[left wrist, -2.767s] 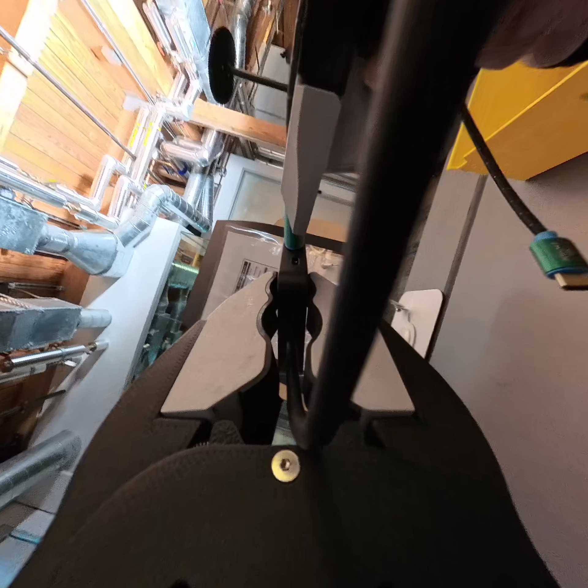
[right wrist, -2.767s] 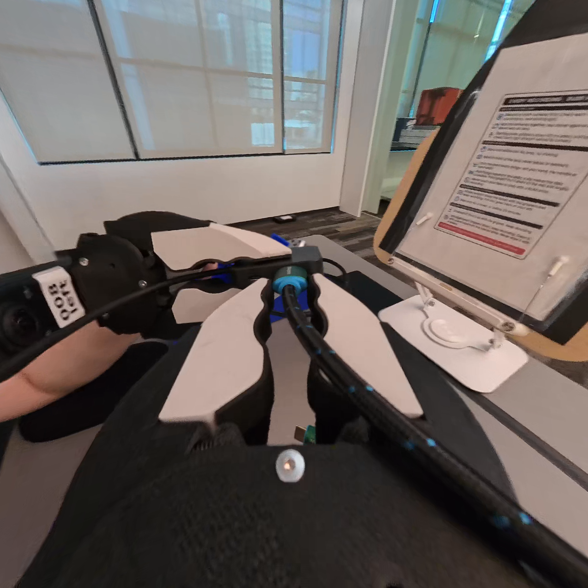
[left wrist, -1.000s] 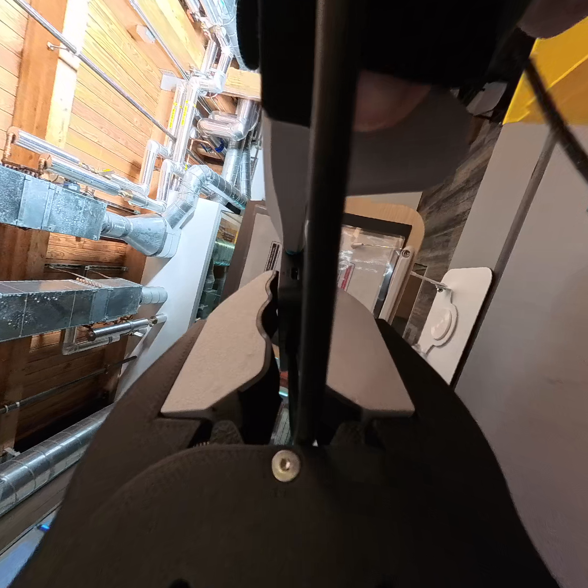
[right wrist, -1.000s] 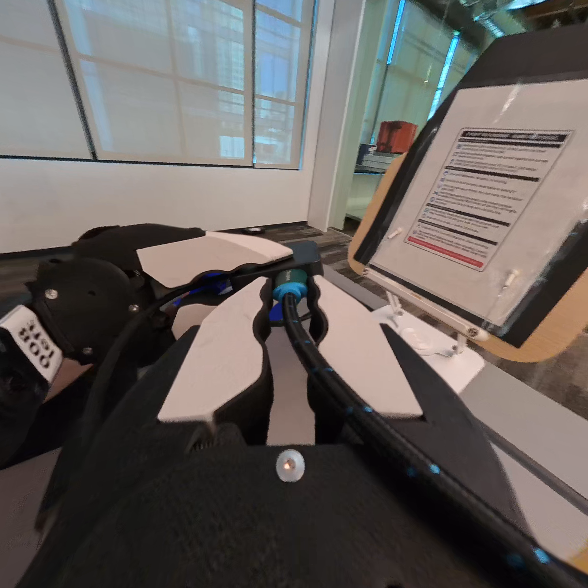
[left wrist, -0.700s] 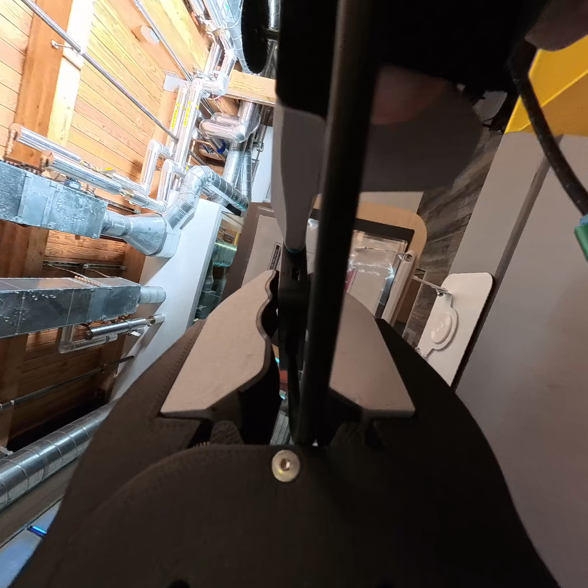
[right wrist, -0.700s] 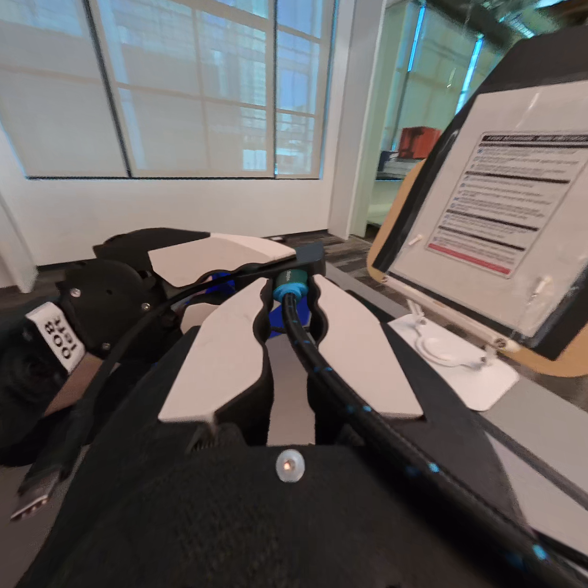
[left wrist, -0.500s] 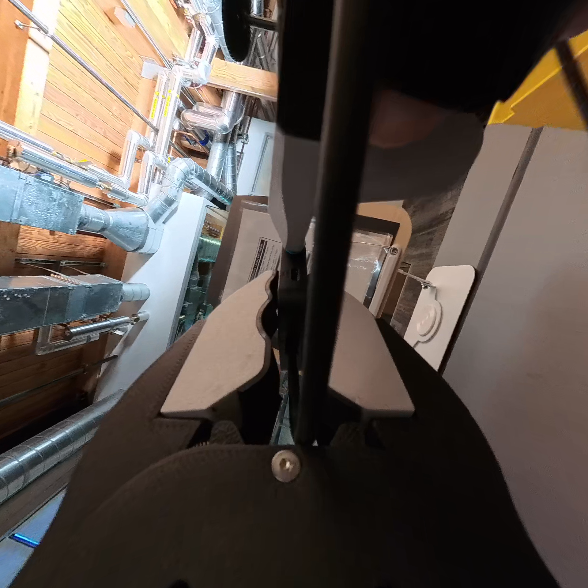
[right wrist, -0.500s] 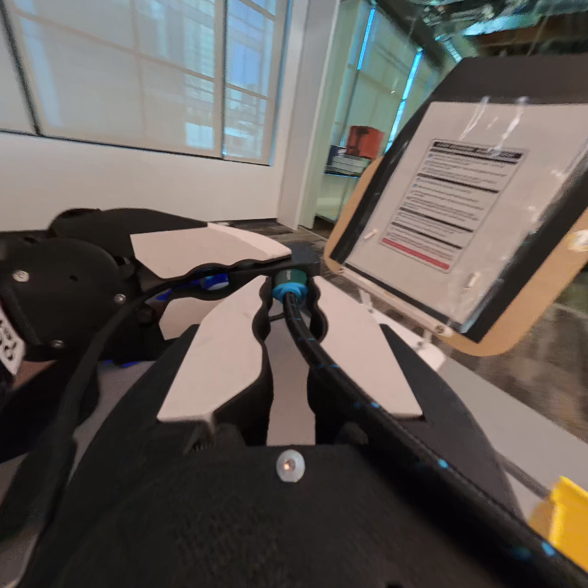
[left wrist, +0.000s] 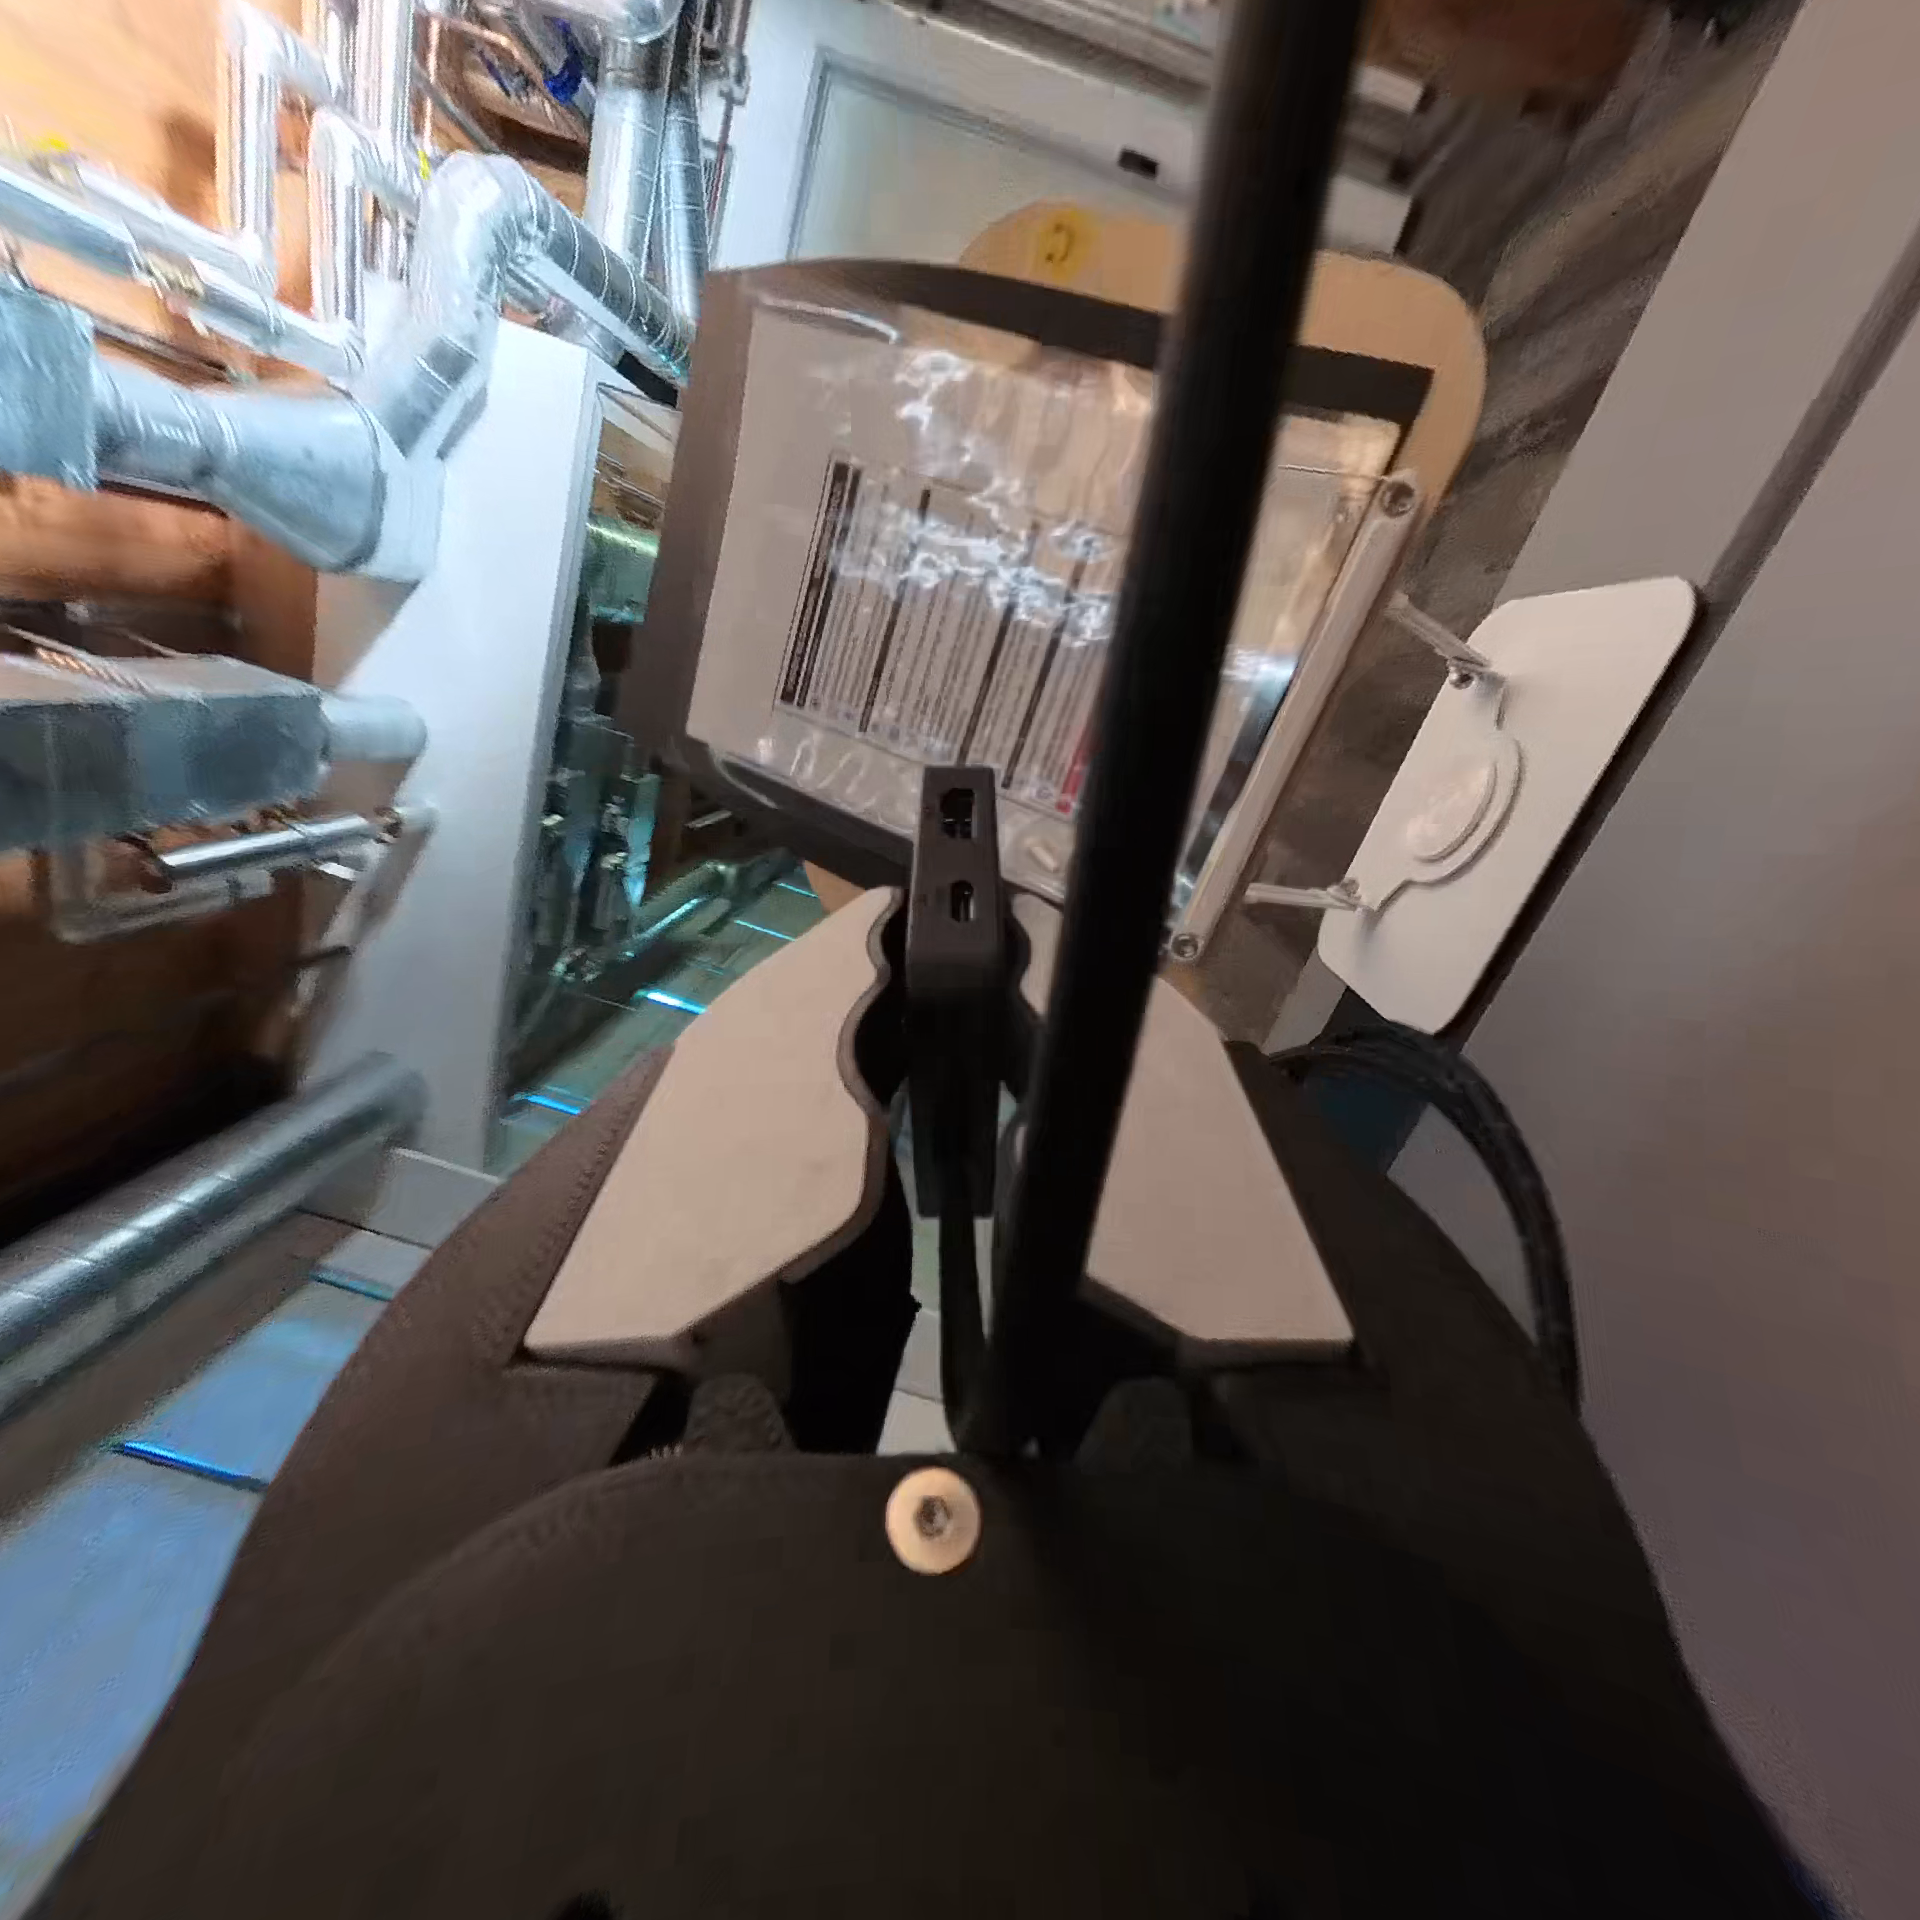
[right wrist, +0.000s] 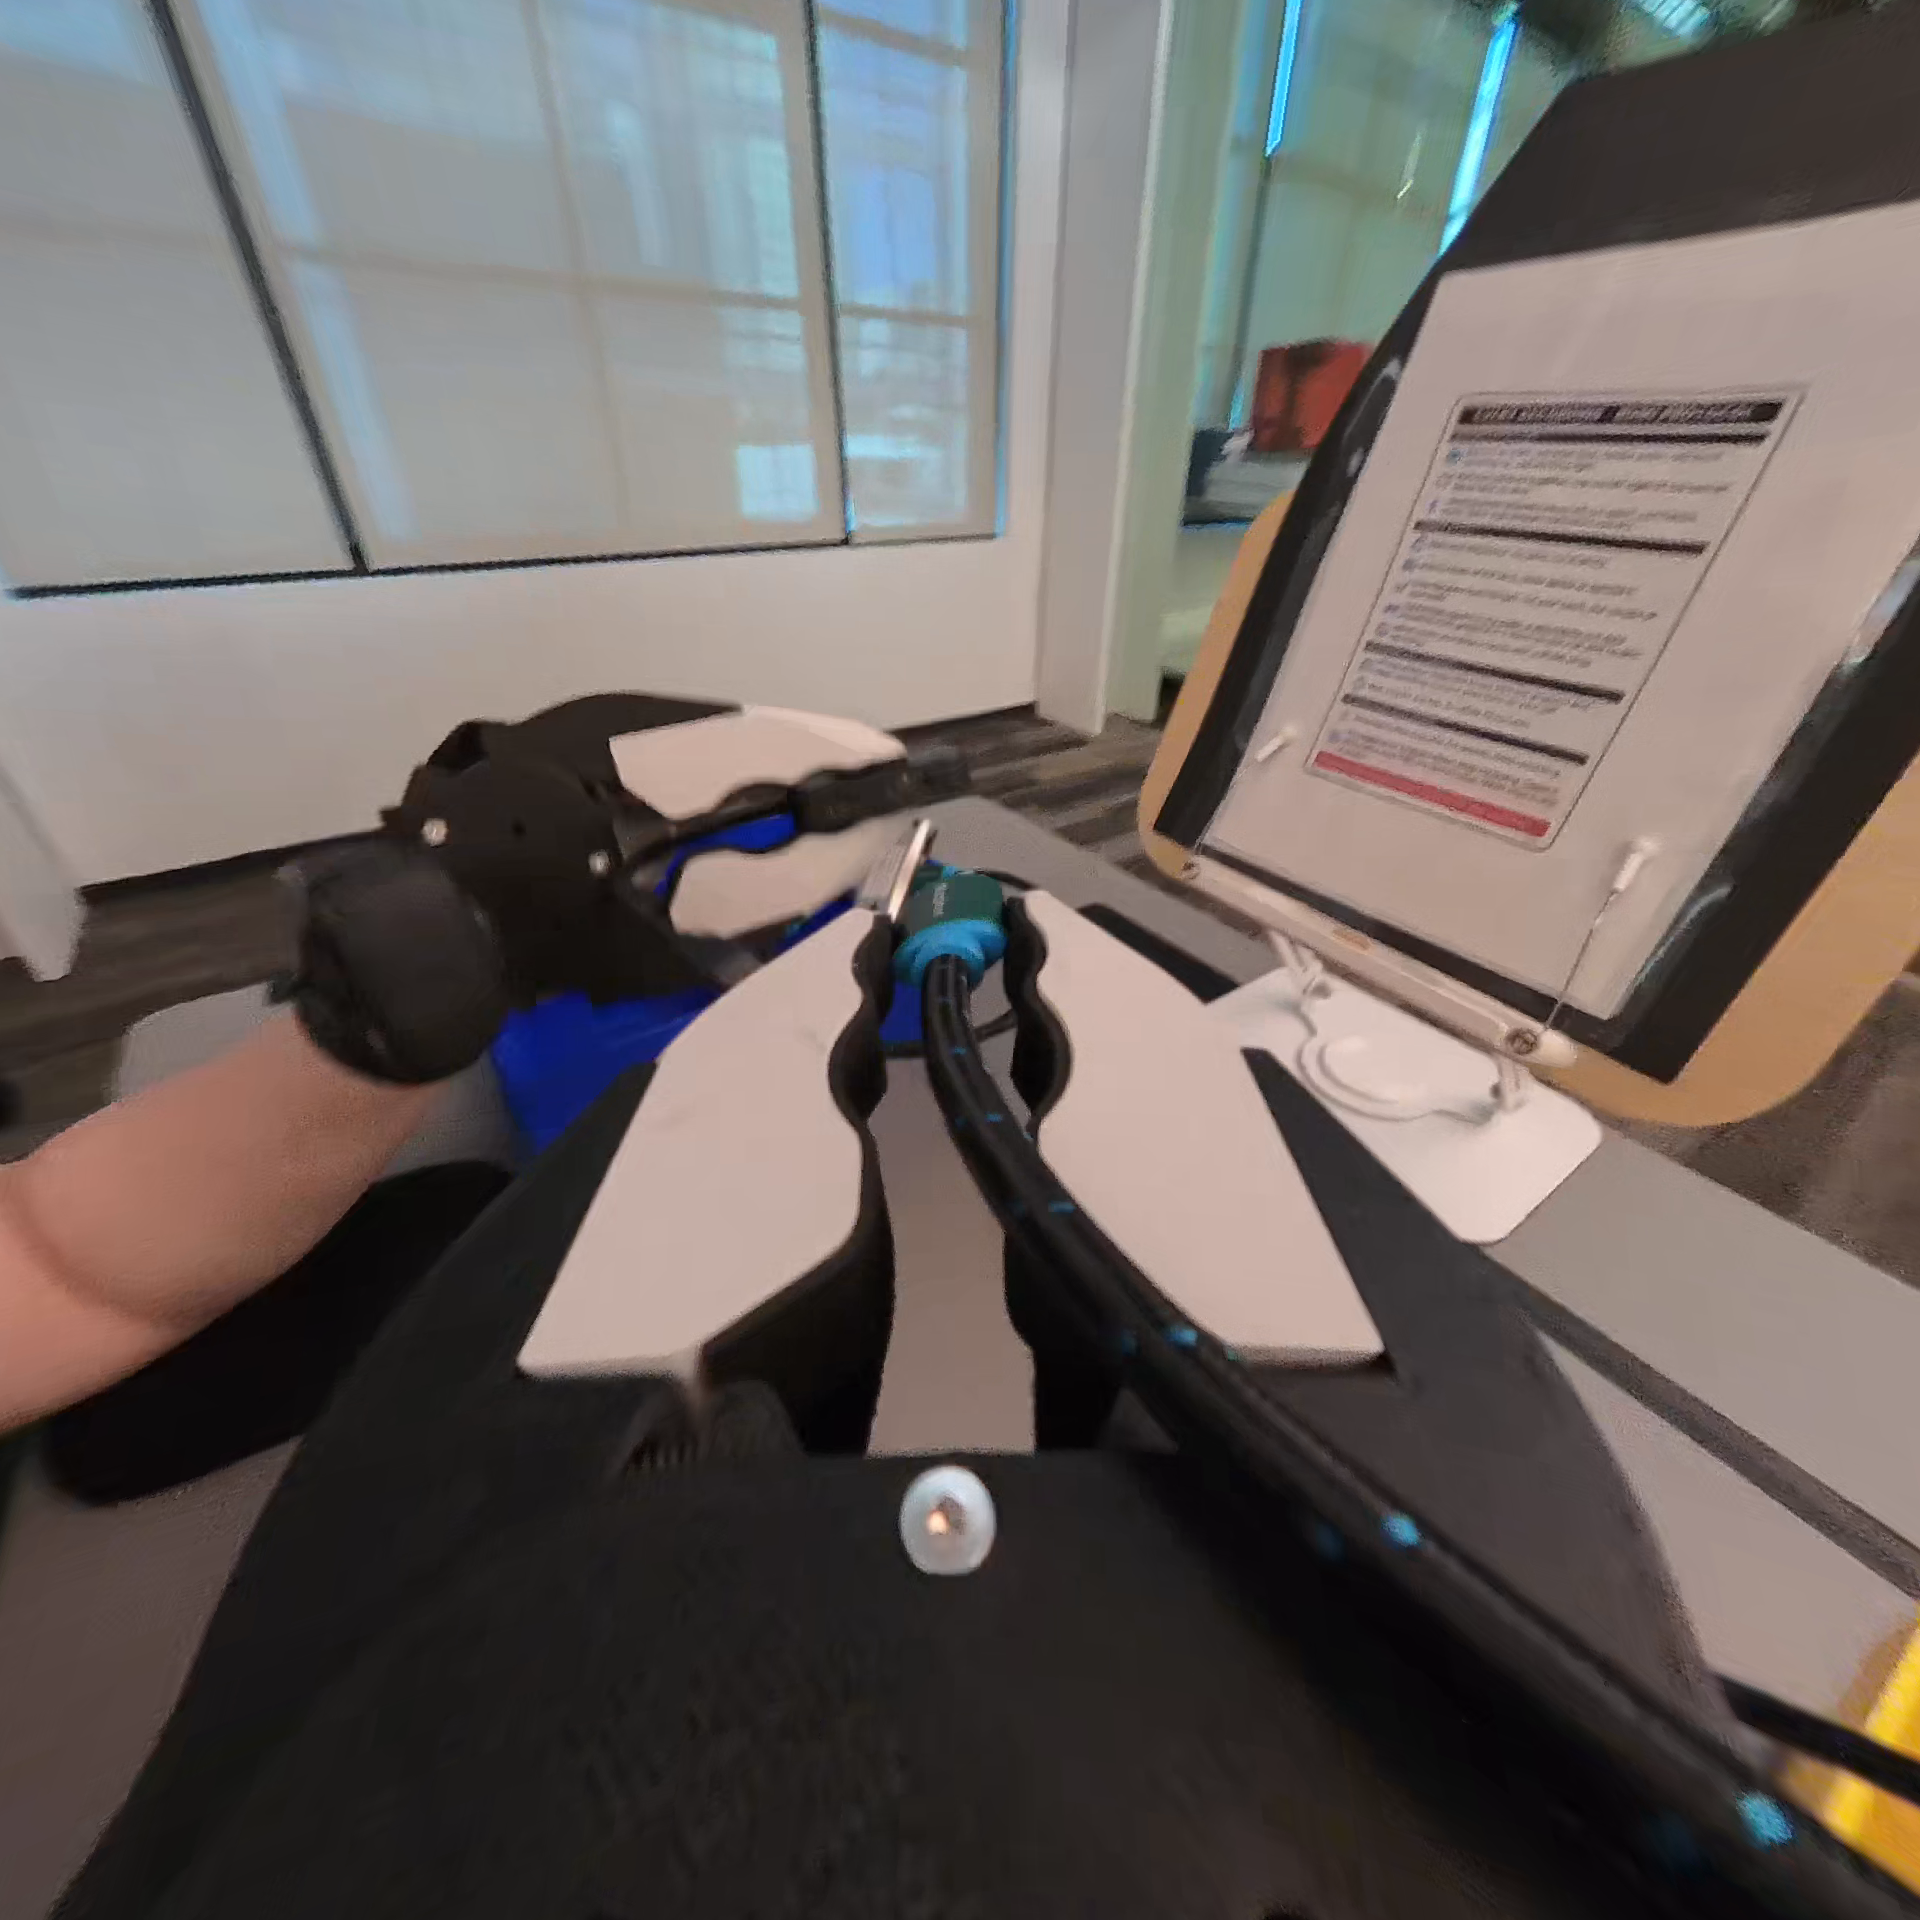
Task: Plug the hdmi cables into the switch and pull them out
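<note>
My left gripper (left wrist: 951, 935) is shut on the black HDMI switch (left wrist: 956, 883), held on edge with two open ports facing away; a thin black lead runs from its near end. A thick black cable (left wrist: 1164, 623) crosses in front. My right gripper (right wrist: 940, 925) is shut on a teal and blue HDMI plug (right wrist: 948, 914) with its metal tip (right wrist: 902, 868) bare and free of the switch. Its black braided cable (right wrist: 1039, 1195) trails back to the right. The left gripper also shows in the right wrist view (right wrist: 852, 790), just left of the plug, still holding the switch (right wrist: 862, 795).
A framed printed sheet on a stand (right wrist: 1538, 623) with a white base (right wrist: 1434, 1122) sits on the grey table (right wrist: 1683, 1309) to the right. A person's forearm (right wrist: 156, 1184) lies at the left. A yellow object (right wrist: 1891, 1704) is at the lower right.
The plug has come out of the switch: my right gripper pulled it back, its metal tip now bare. The left gripper swung, and the switch's ports now show clear of the right gripper.
</note>
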{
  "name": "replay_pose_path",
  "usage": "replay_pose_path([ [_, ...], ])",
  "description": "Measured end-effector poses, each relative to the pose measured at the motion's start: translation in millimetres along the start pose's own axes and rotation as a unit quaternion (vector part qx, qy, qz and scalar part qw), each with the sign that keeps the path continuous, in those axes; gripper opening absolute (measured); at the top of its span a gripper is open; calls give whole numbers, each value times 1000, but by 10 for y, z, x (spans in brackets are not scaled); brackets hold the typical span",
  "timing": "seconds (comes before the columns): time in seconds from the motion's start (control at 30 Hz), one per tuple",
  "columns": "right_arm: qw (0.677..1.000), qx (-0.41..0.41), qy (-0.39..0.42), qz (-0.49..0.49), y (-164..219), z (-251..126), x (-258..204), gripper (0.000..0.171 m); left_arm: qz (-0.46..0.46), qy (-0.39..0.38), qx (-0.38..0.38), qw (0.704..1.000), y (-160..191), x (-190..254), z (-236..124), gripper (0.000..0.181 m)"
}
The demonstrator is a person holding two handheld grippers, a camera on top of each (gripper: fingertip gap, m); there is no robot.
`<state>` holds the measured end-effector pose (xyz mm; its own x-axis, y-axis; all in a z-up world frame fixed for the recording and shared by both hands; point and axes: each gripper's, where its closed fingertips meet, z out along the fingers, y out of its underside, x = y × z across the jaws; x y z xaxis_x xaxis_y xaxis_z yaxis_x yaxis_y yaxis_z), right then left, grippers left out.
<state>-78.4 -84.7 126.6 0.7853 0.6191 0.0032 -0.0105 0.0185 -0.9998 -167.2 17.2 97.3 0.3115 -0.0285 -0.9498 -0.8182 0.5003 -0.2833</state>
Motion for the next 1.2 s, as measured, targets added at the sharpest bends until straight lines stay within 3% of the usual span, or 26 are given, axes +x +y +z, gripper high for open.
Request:
replay_pose_path([
  [0.23,995,-82,-55,7,-189,-786,278,22,-89,-10,24,996,72,-504,-228,15],
  [0.47,961,-264,-36,70,674,-1326,929,22,-54,1,16,998,53,-404,-200,15],
  [0.57,956,-282,-54,61,930,-1423,1085,22,-38,8,12,999,45,-318,-164,14],
  [0.67,954,-269,-65,116,1030,-1457,1179,22,-32,12,12,999,30,-272,-141,15],
  [0.83,943,-308,-5,125,1248,-1481,1353,22,-27,14,12,999,24,-239,-126,14],
  [1.2,898,-398,-20,187,1623,-1600,1268,22,-23,7,14,1000,13,-256,-138,14],
])
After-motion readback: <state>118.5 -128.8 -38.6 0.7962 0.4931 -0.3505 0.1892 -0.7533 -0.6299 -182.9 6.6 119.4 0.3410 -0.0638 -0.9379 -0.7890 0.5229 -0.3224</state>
